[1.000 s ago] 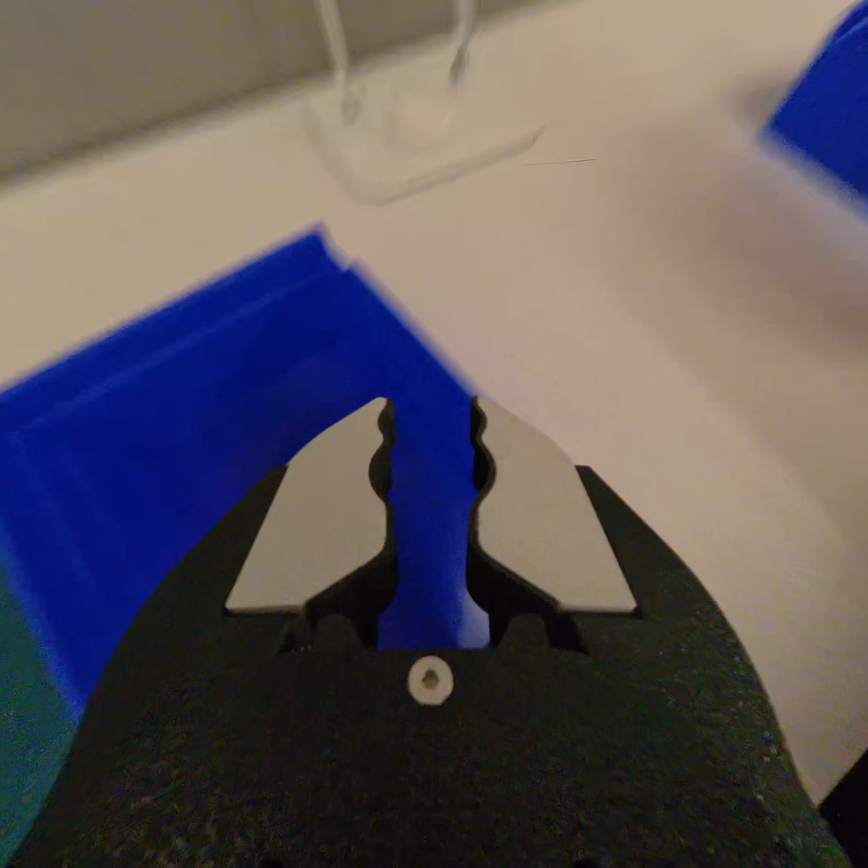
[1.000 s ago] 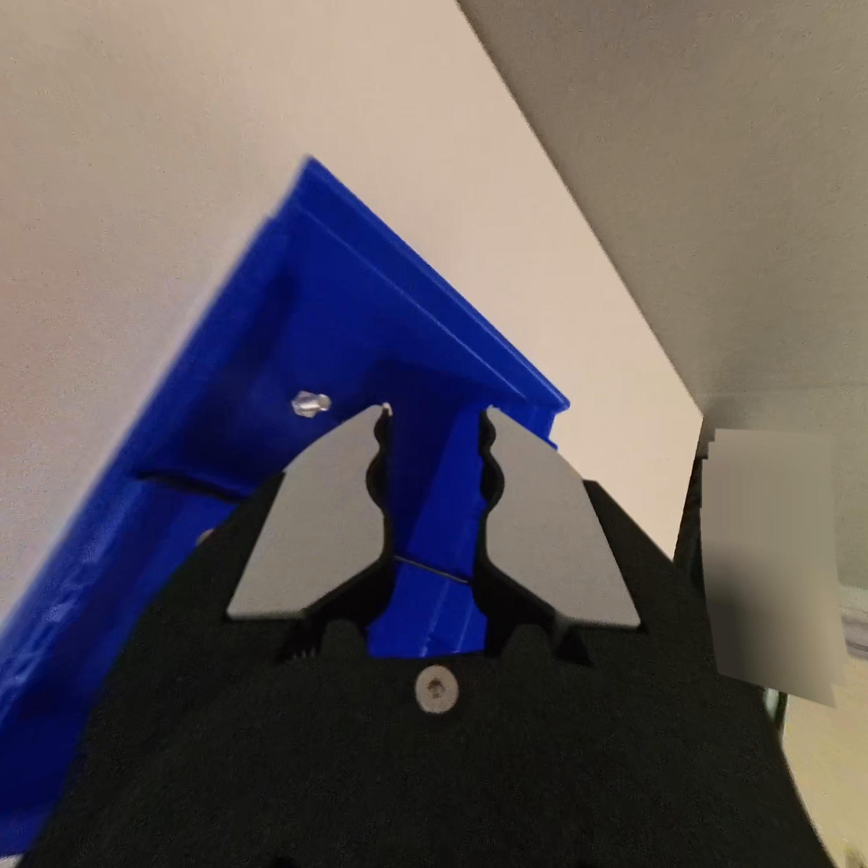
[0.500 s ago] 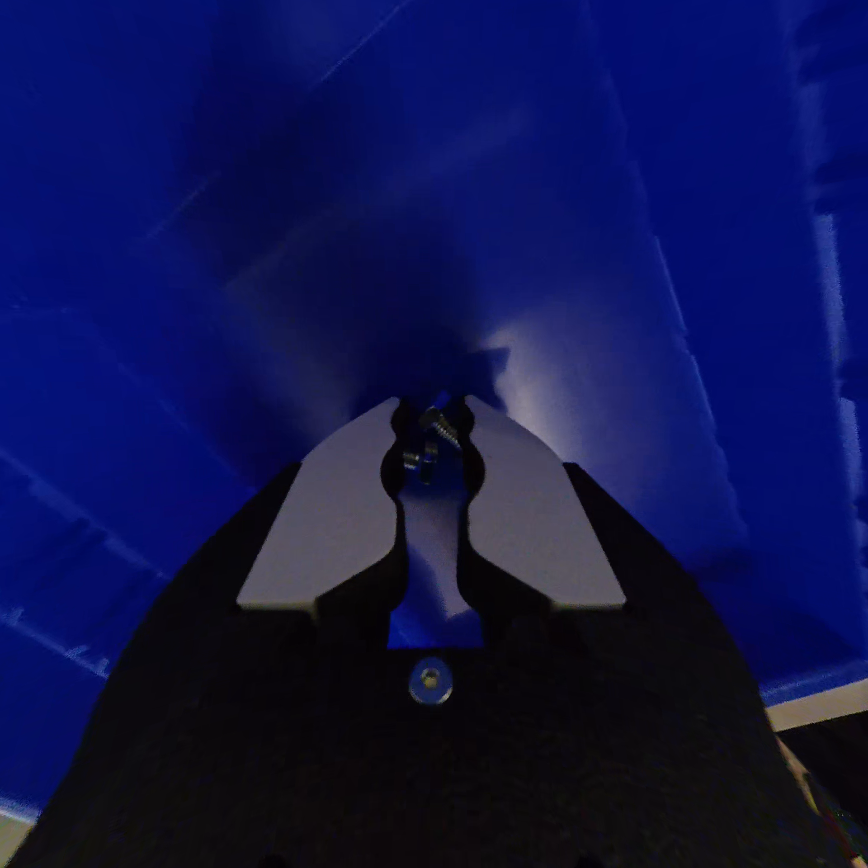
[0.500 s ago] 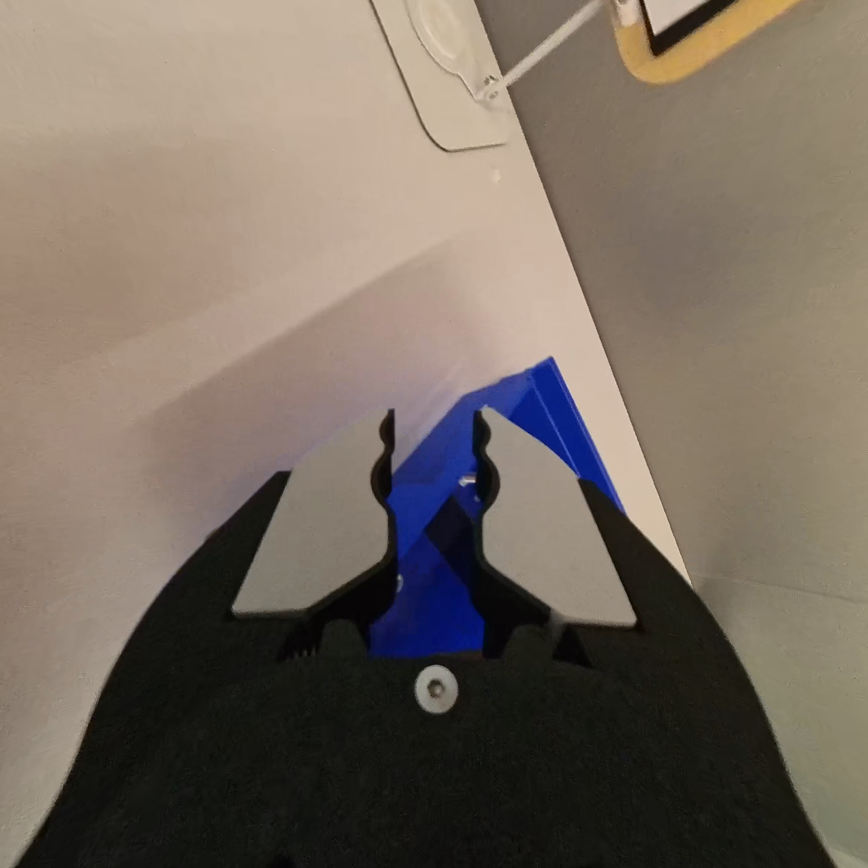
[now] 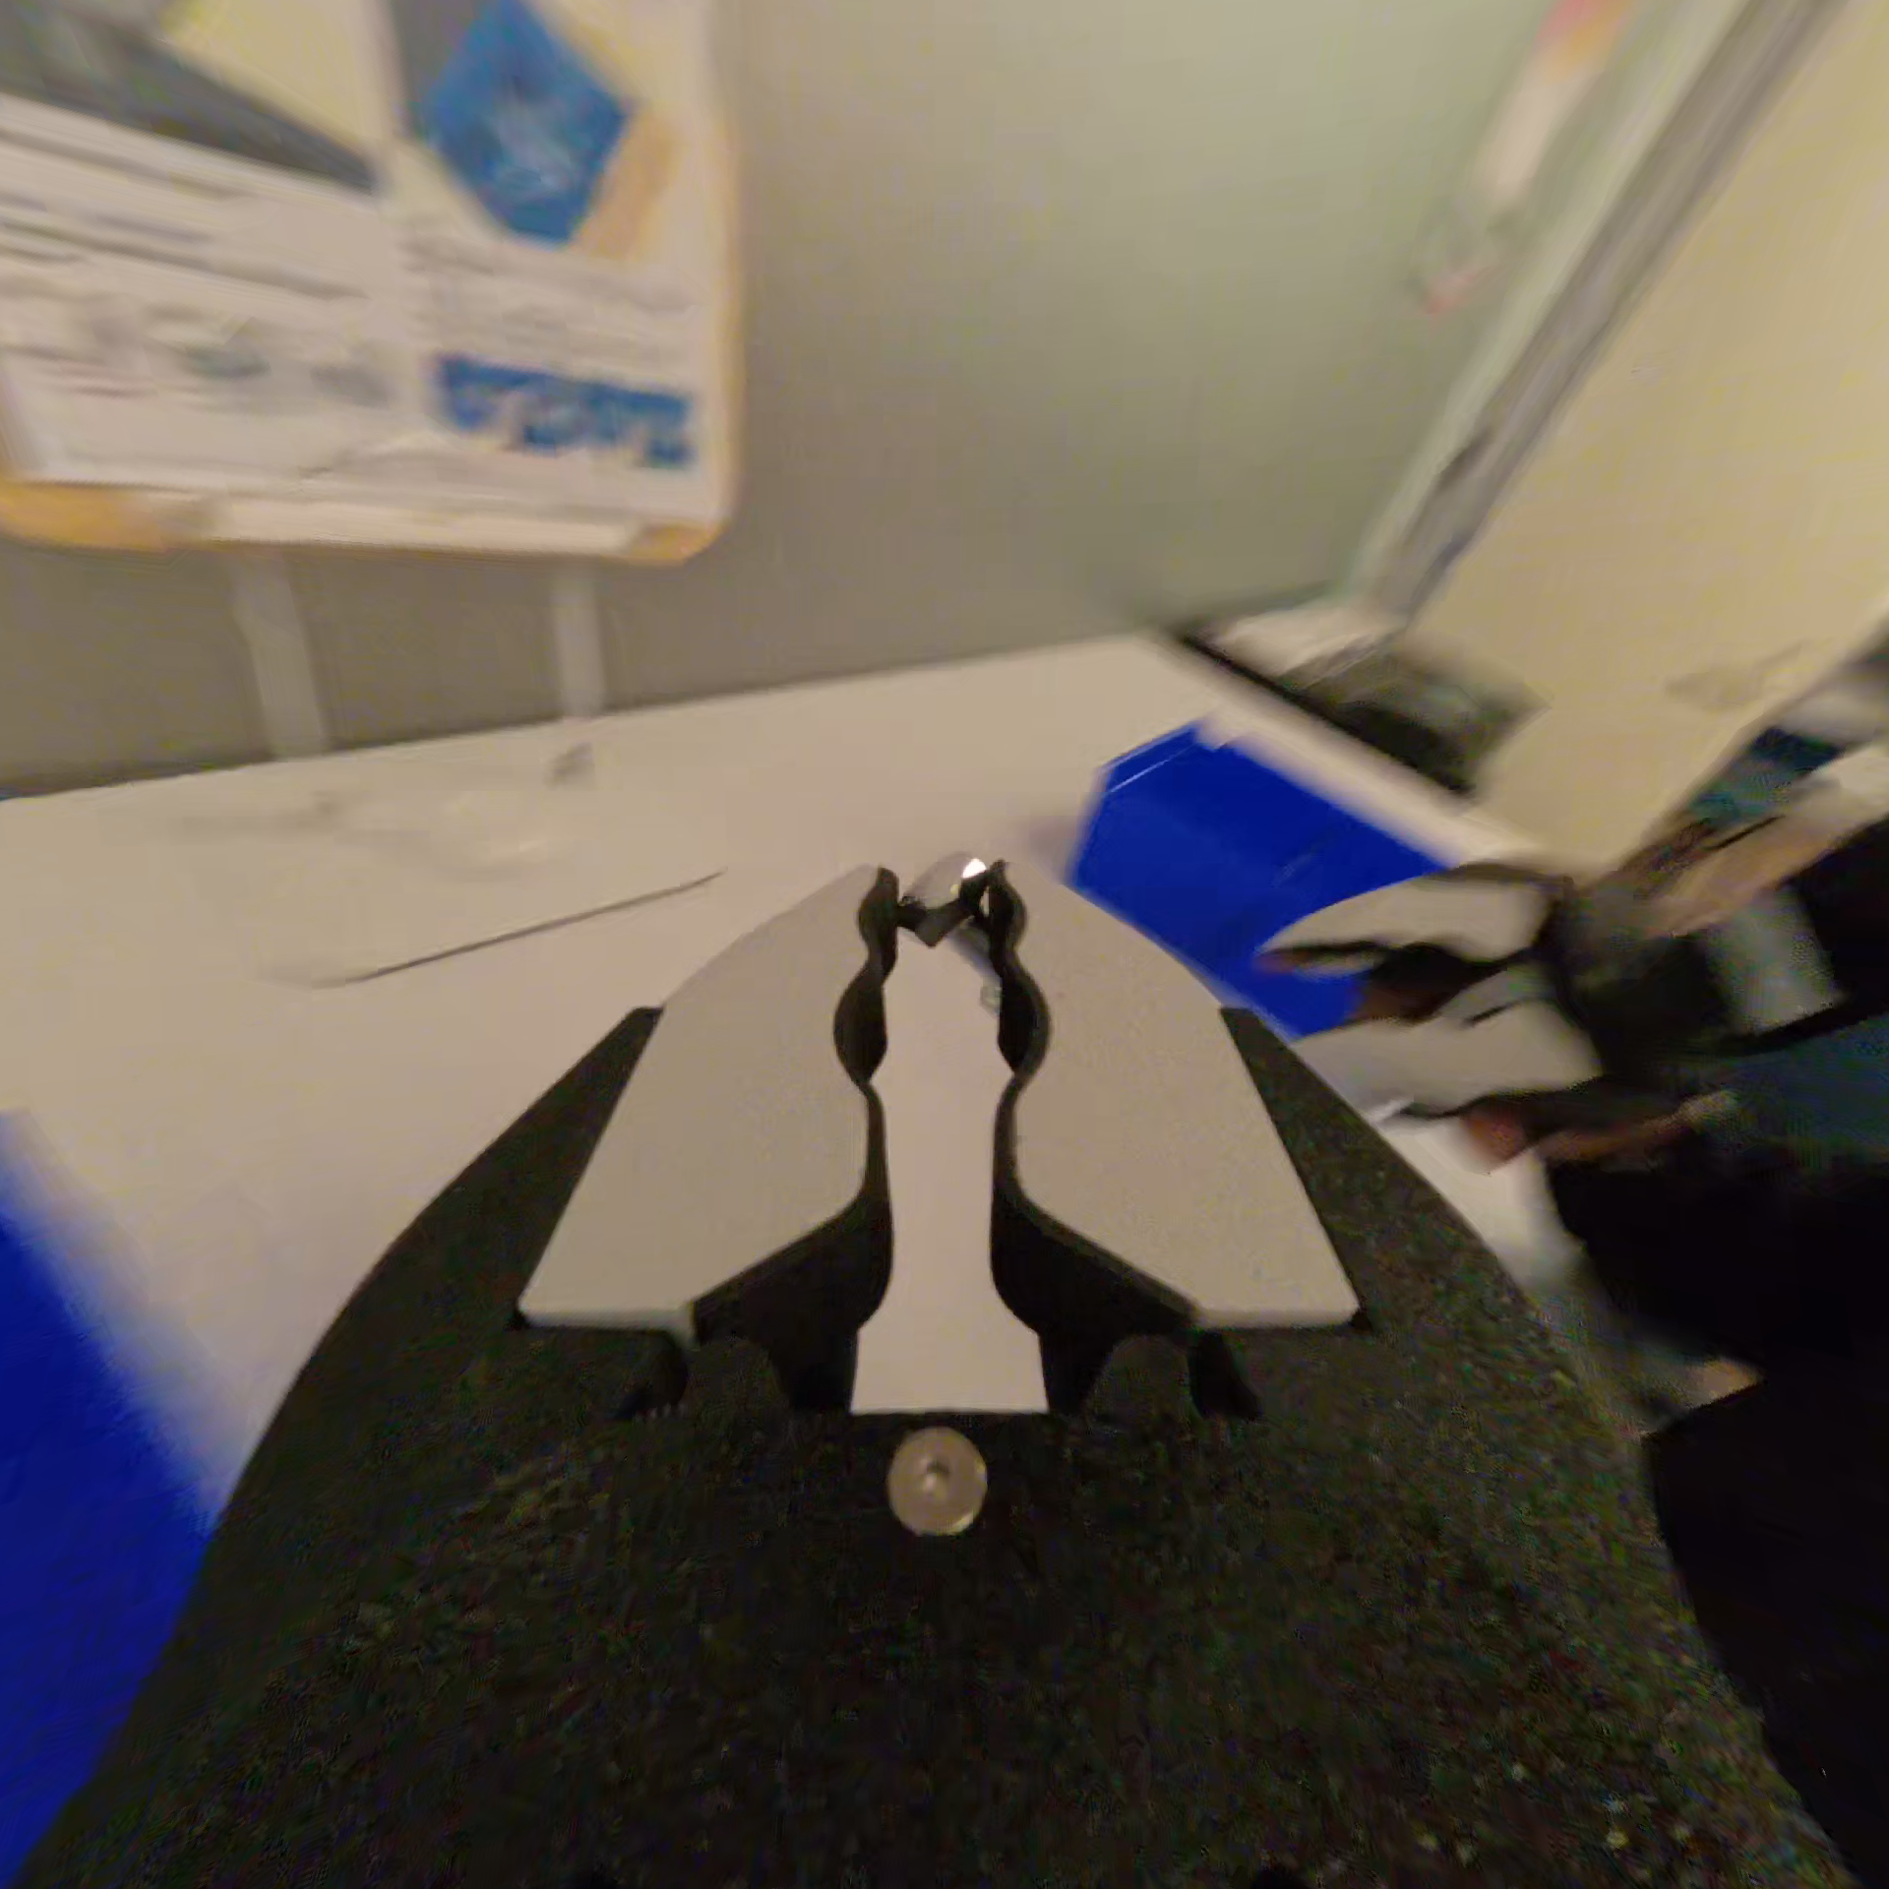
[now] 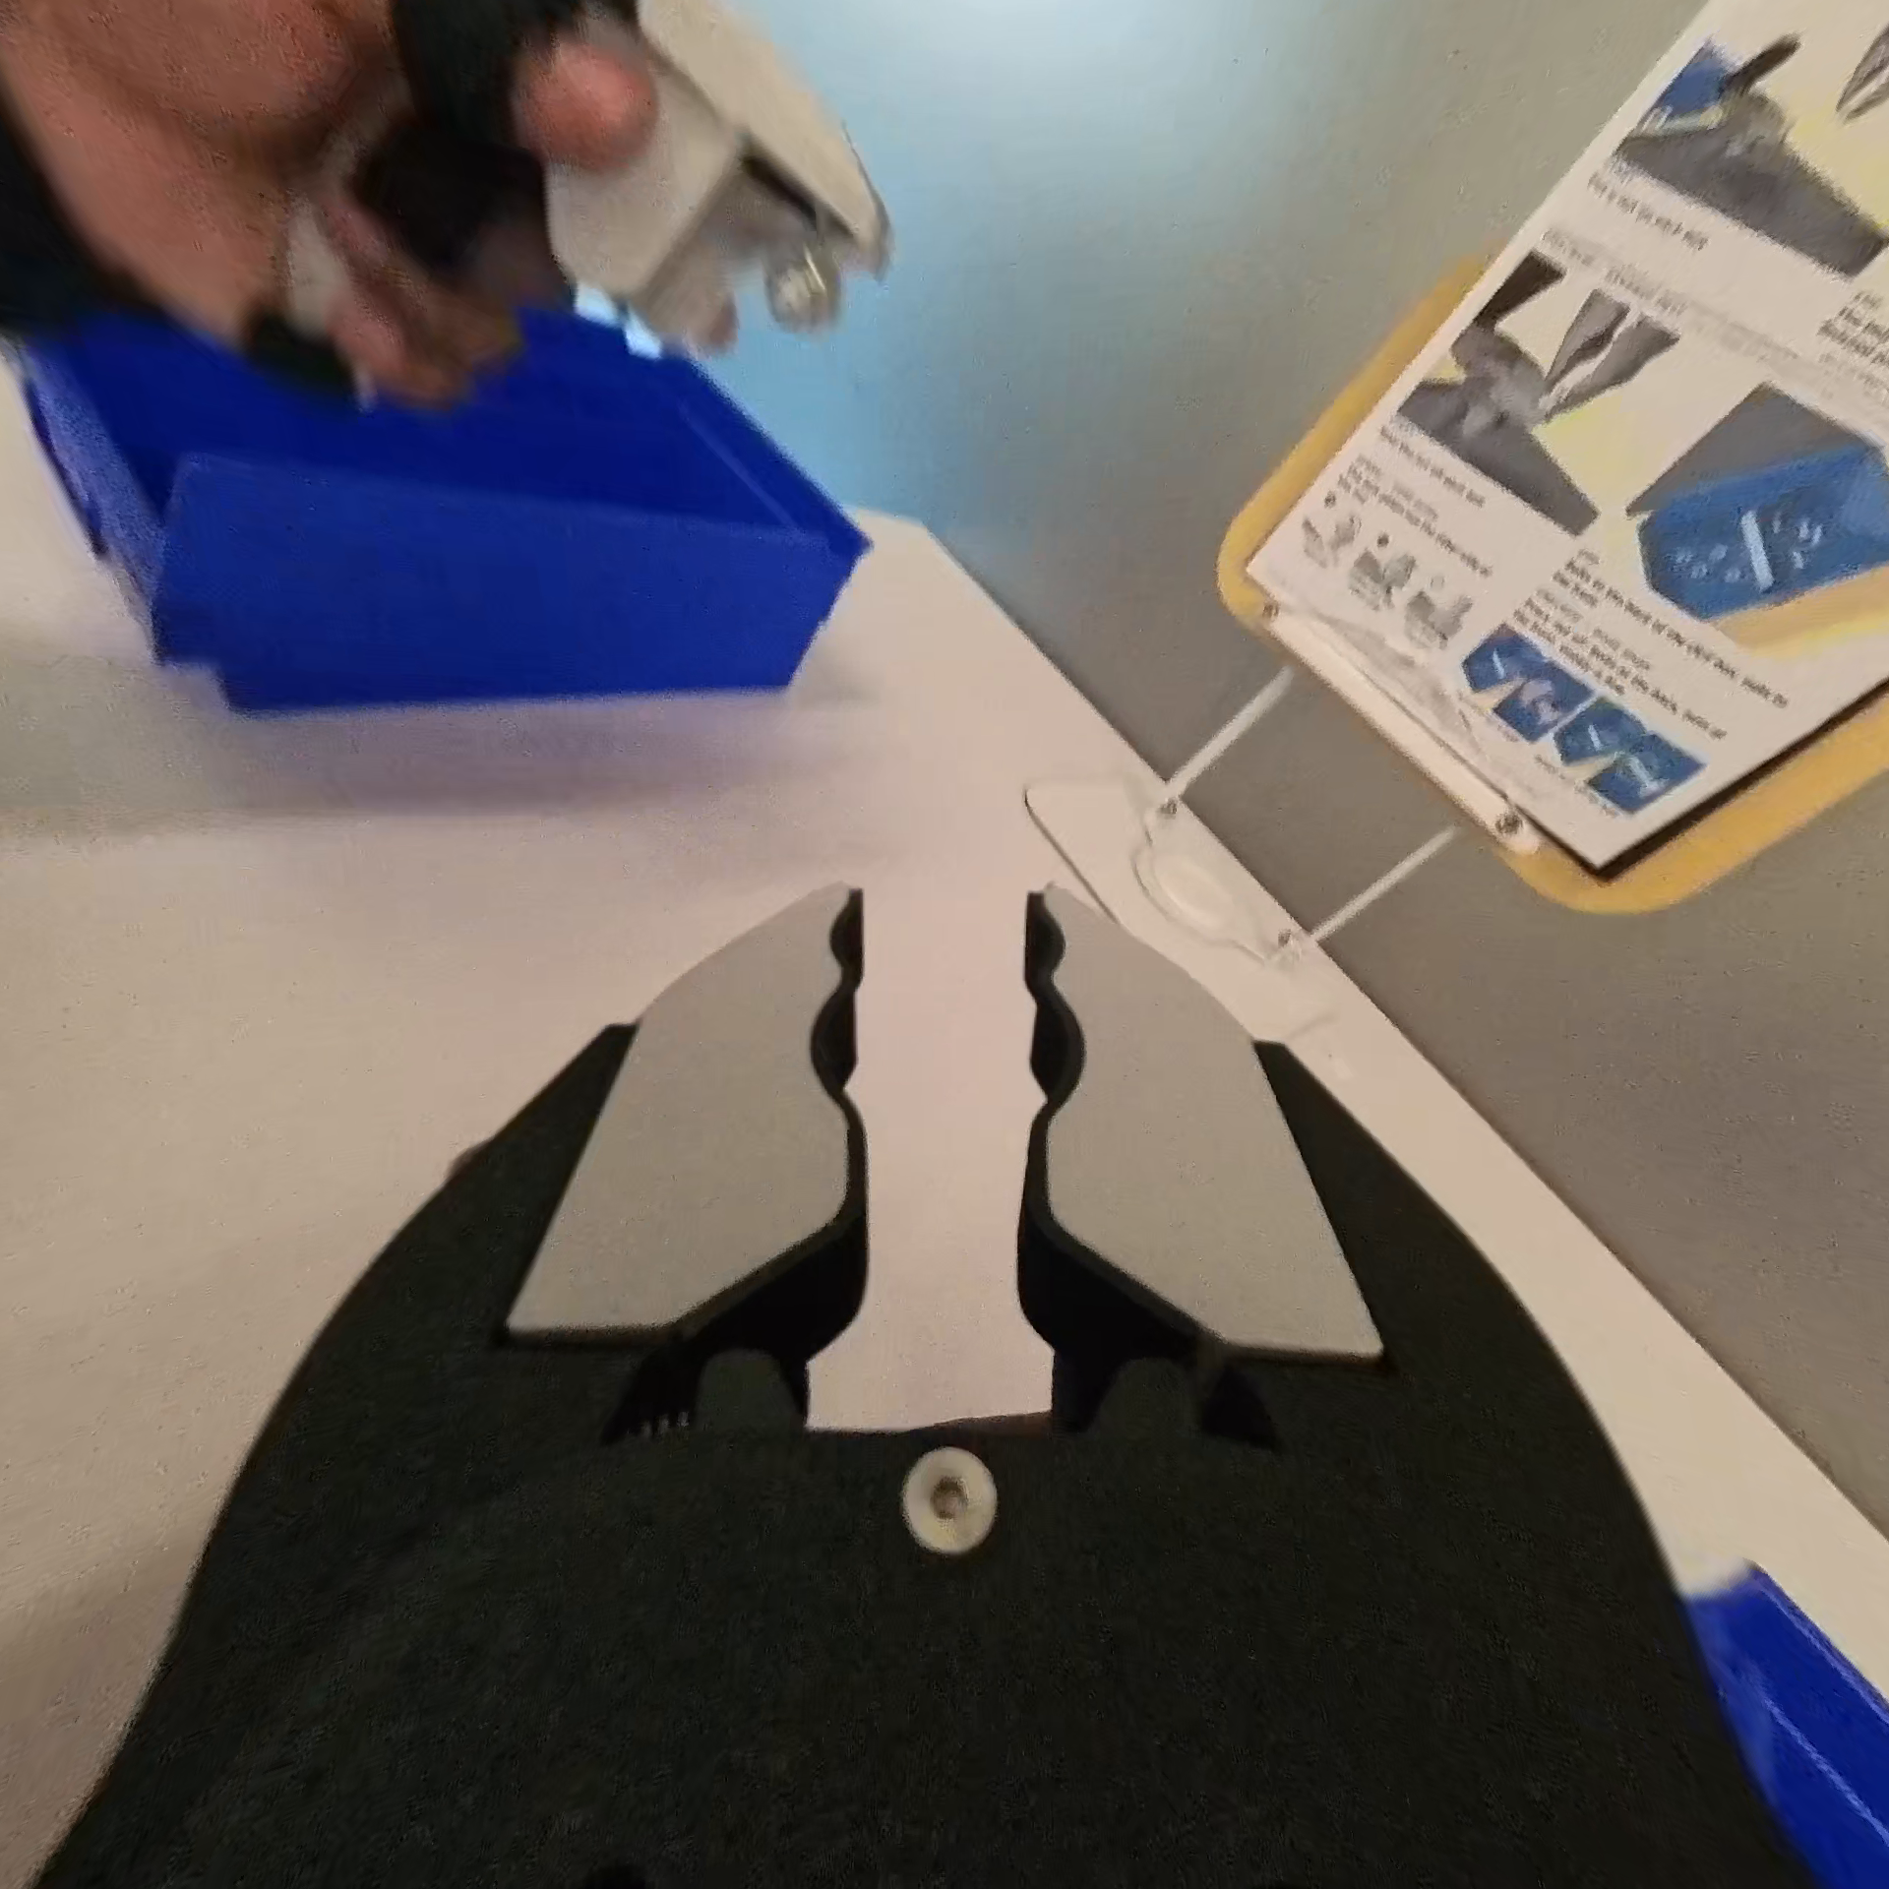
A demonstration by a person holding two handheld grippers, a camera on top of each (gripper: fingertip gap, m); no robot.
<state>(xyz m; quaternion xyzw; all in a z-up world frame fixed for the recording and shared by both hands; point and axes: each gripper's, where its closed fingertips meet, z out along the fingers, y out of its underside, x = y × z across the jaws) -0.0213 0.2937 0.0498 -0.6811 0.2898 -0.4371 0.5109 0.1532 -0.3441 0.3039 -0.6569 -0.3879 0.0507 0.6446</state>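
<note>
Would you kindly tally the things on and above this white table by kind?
Blue bins: 2
Grippers, left gripper and right gripper: 2
Silver fastener, pinched by the left gripper: 1
Printed sheet on a stand: 1
Total: 6

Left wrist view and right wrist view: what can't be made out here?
- Metal piece at the left hand-held gripper fingertips: bolt or nut unclear, small and partly hidden by the fingers.
- Right hand-held gripper in the left wrist view: smeared by motion blur.
- Blue bin contents: hidden by its wall and the hand.
- Second blue bin: cut off by the frame edge.
</note>
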